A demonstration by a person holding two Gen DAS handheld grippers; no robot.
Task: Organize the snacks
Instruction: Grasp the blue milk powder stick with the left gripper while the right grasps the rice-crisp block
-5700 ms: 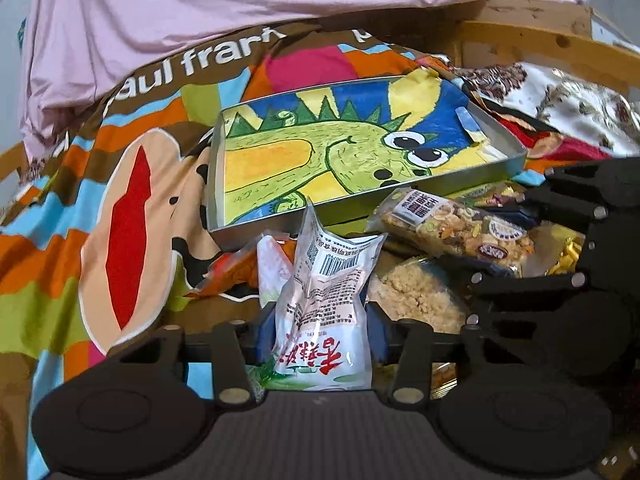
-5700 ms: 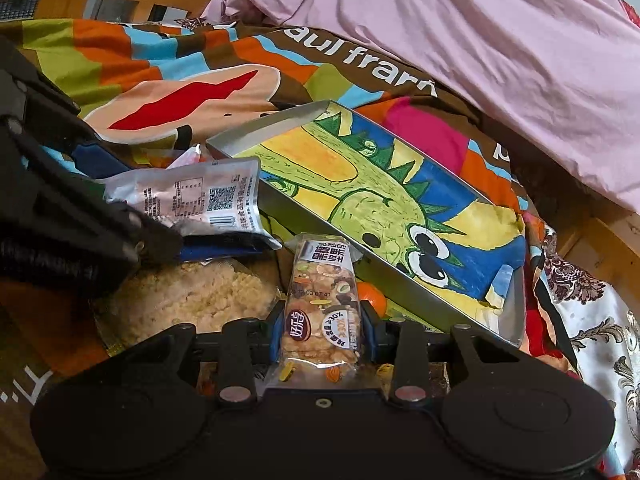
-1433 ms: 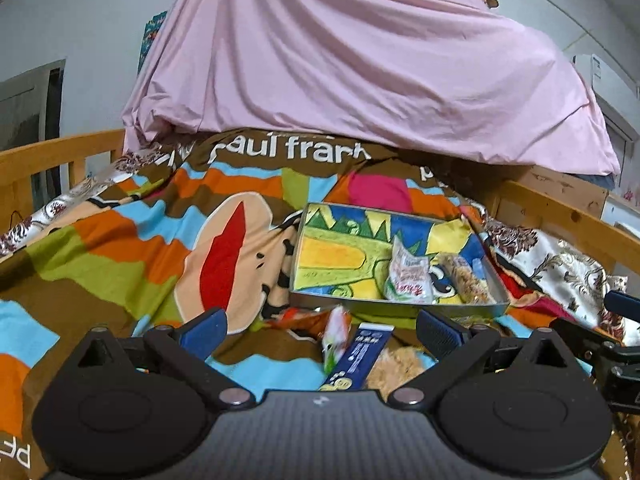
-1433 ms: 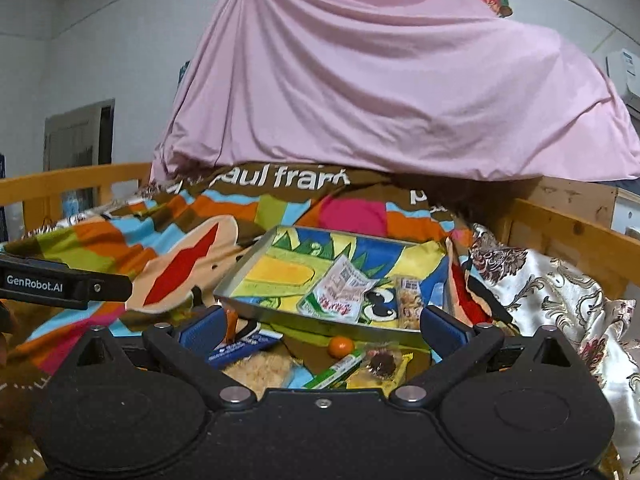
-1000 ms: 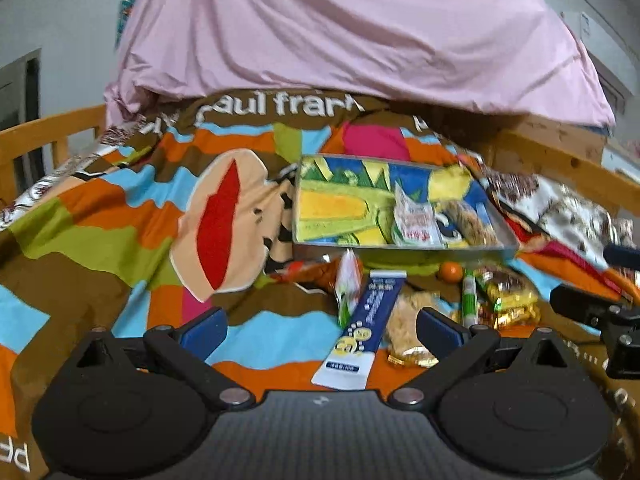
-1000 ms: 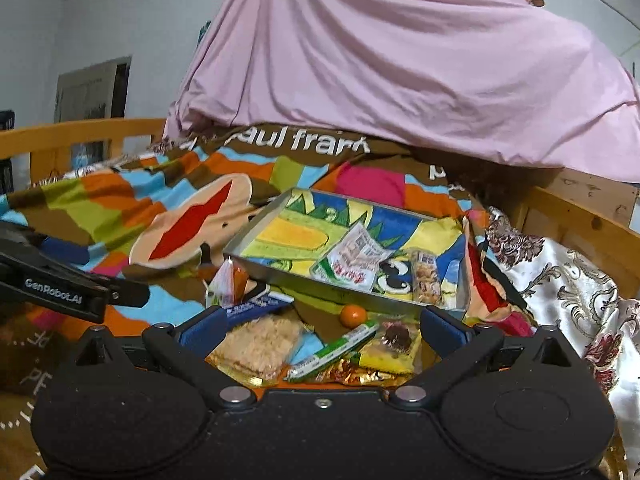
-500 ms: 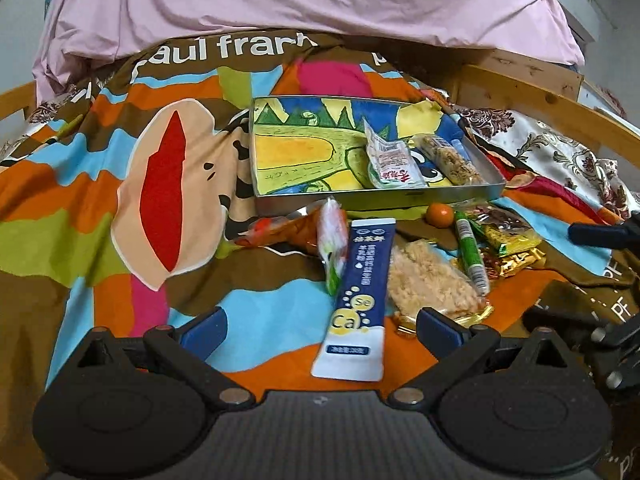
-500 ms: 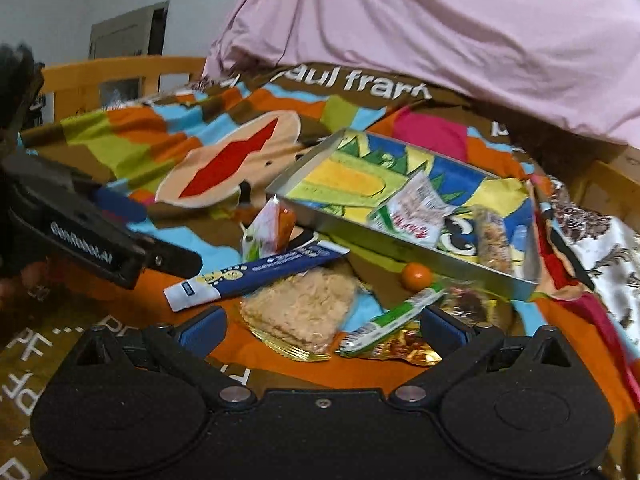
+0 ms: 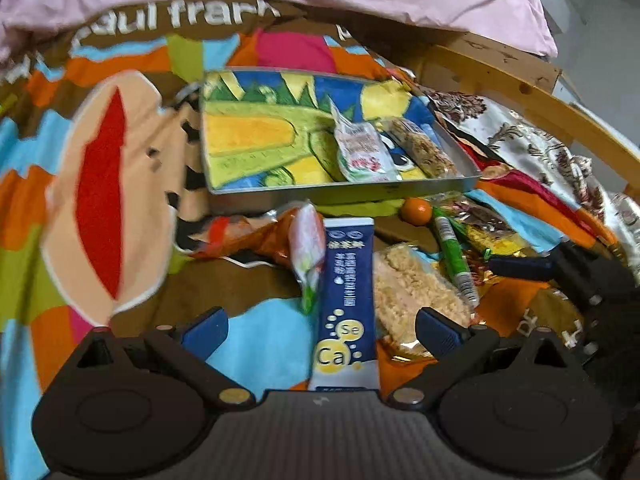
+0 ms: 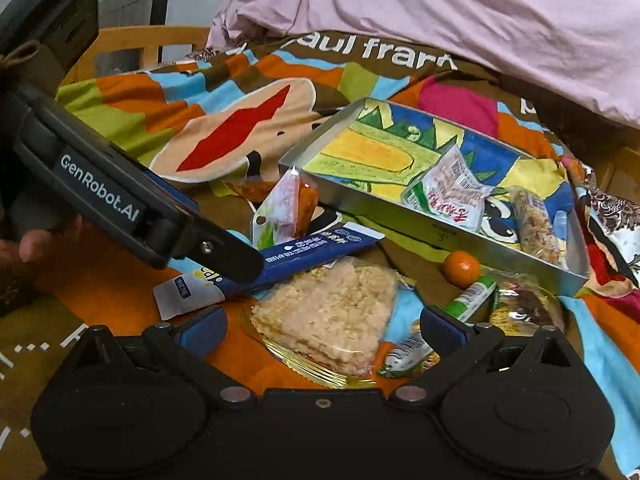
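A metal tray [image 9: 344,196] [image 10: 420,224] with a crocodile drawing holds a white packet [image 9: 360,152] [image 10: 452,192] and a nut bar [image 9: 424,148] [image 10: 536,220]. In front of it lie a blue stick pack [image 9: 346,304] [image 10: 304,258], a rice cracker pack [image 9: 412,292] [image 10: 332,312], a green stick [image 9: 454,256] [image 10: 460,304], an orange ball [image 9: 416,210] [image 10: 461,267] and gold-wrapped snacks [image 9: 484,232] [image 10: 524,308]. My left gripper [image 9: 320,326] is open over the blue stick pack. My right gripper [image 10: 322,326] is open over the rice cracker pack.
An orange and white pouch [image 9: 280,236] [image 10: 286,208] lies left of the blue pack. Everything rests on a colourful blanket [image 9: 100,200]. A pink sheet [image 10: 440,8] hangs behind. A wooden bed rail [image 9: 520,92] runs along the right.
Both grippers, which held the white packet and nut bar earlier, are open and empty; those snacks lie in the tray. Both grippers have dropped lower and closer to the loose snacks.
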